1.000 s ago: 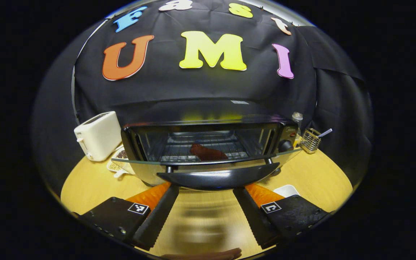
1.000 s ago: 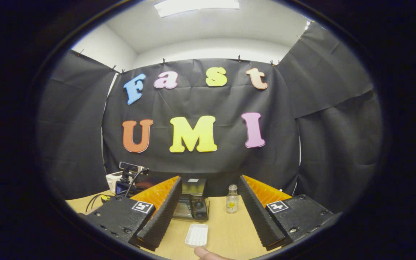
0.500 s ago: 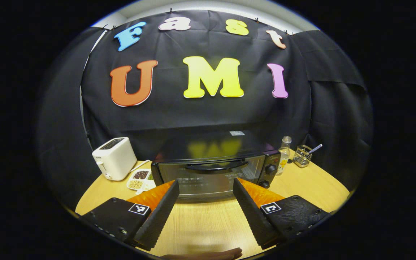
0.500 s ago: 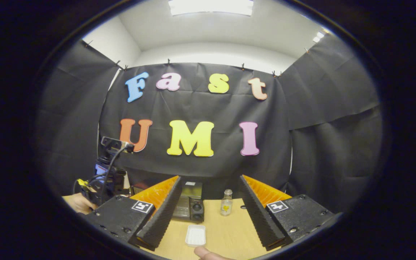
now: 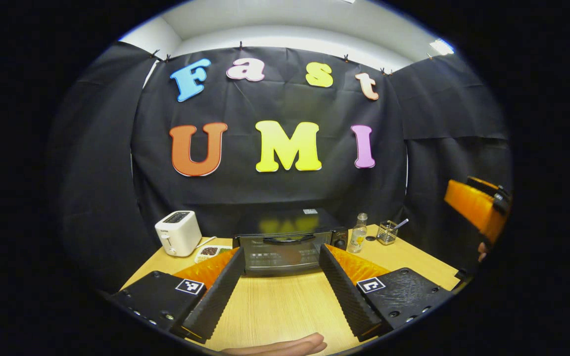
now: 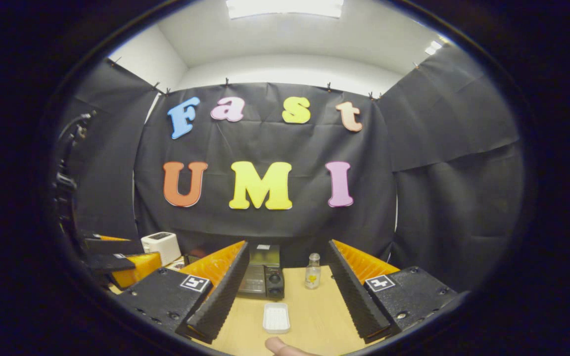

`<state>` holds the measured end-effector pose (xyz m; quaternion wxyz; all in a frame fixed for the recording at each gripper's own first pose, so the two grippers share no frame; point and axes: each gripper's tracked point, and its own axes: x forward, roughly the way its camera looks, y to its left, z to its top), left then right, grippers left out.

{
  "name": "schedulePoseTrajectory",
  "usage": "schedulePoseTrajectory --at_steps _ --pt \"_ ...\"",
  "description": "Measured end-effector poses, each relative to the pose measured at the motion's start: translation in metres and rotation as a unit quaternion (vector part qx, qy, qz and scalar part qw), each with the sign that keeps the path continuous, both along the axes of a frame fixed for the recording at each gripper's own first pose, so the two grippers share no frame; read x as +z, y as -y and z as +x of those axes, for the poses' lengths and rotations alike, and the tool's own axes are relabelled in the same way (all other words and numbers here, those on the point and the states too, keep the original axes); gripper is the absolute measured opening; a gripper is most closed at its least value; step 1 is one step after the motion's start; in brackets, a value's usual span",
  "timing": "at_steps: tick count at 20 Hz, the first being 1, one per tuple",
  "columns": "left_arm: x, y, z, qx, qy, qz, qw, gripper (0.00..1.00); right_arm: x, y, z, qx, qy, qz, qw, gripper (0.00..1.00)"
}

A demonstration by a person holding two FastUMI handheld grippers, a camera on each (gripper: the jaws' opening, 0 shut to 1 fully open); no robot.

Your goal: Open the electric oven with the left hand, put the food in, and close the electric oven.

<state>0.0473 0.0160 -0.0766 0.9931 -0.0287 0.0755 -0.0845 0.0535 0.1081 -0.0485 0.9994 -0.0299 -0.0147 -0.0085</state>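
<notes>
The black electric oven (image 5: 285, 246) stands at the back of the wooden table (image 5: 275, 306) with its glass door shut and the handle (image 5: 287, 240) across the top. A dim reddish piece of food (image 5: 288, 255) shows through the glass. My left gripper (image 5: 280, 291) hovers open well in front of the oven, holding nothing. My right gripper (image 6: 285, 291) is open too, above the table, with the oven (image 6: 262, 274) beyond its left finger. The left gripper (image 6: 112, 254) appears at the left in the right gripper view, and the right gripper (image 5: 473, 205) at the right edge of the left gripper view.
A white toaster (image 5: 178, 239) and a dish of seeds (image 5: 211, 251) sit left of the oven. A small glass bottle (image 5: 359, 233) and a wire basket (image 5: 388, 232) stand to its right. An empty white tray (image 6: 276, 316) lies under the right gripper.
The oven door went from hanging open to shut. My left gripper then drew back and up, away from the oven. The right gripper barely moved.
</notes>
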Motion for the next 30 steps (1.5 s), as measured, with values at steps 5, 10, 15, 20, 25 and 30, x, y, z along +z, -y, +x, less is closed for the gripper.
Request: schedulePoseTrajectory --at_steps 5,10,15,20,25,30 --pt "0.033 -0.024 -0.05 0.016 0.033 0.004 0.999 0.96 -0.001 -0.016 -0.003 0.013 -0.011 0.009 1.0 0.99" --pt "0.048 -0.02 -0.075 0.011 0.053 0.008 0.998 0.96 0.007 -0.019 -0.016 0.02 0.0 0.006 1.0 0.99" --pt "0.05 -0.013 -0.082 0.008 0.058 0.019 0.998 0.96 0.015 -0.004 -0.027 0.006 0.014 -0.003 1.0 0.99" --pt "0.057 -0.004 -0.086 0.006 0.074 0.027 0.997 0.96 0.015 0.006 -0.032 0.004 0.012 0.001 1.0 0.99" --pt "0.056 -0.003 -0.087 0.015 0.072 0.023 0.997 0.96 0.017 0.013 -0.038 0.002 0.016 0.002 1.0 0.99" --pt "0.053 0.001 -0.085 0.014 0.067 0.013 0.998 0.96 0.018 0.023 -0.042 -0.004 0.02 -0.002 1.0 0.99"
